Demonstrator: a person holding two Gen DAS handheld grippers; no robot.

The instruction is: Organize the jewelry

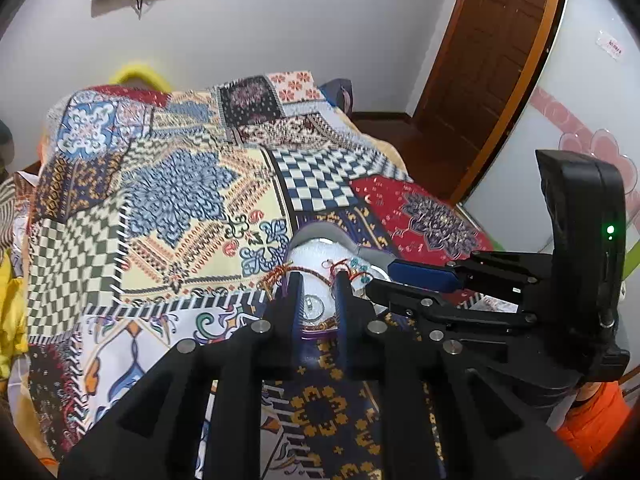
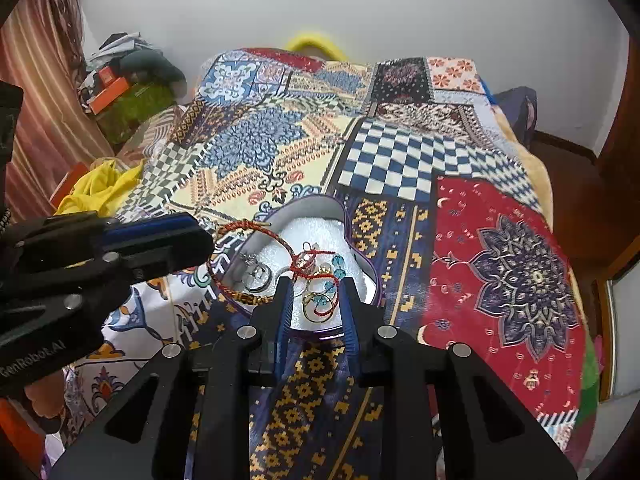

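Note:
A heart-shaped jewelry box (image 2: 308,208) (image 1: 320,234) with white lining lies open on the bed. A red braided bracelet (image 2: 280,236) (image 1: 310,270) hangs over its left rim. Inside are a silver ring (image 2: 256,276) (image 1: 310,306), a gold ring (image 2: 316,308) and blue beads (image 2: 338,266) on red thread. My right gripper (image 2: 316,282) stands slightly open over the near edge, with the gold ring and beads in the gap but not pinched. My left gripper (image 1: 319,280) is also narrowly open over the silver ring, its tips at the bracelet. Each gripper shows in the other's view (image 2: 202,236) (image 1: 376,286).
A patchwork bedspread (image 2: 400,160) covers the whole bed. Clutter (image 2: 120,88) and a yellow cloth (image 2: 100,188) lie off its left side, against a striped curtain. A brown door (image 1: 480,60) stands at the right. A person's orange sleeve (image 1: 592,420) shows behind the right gripper.

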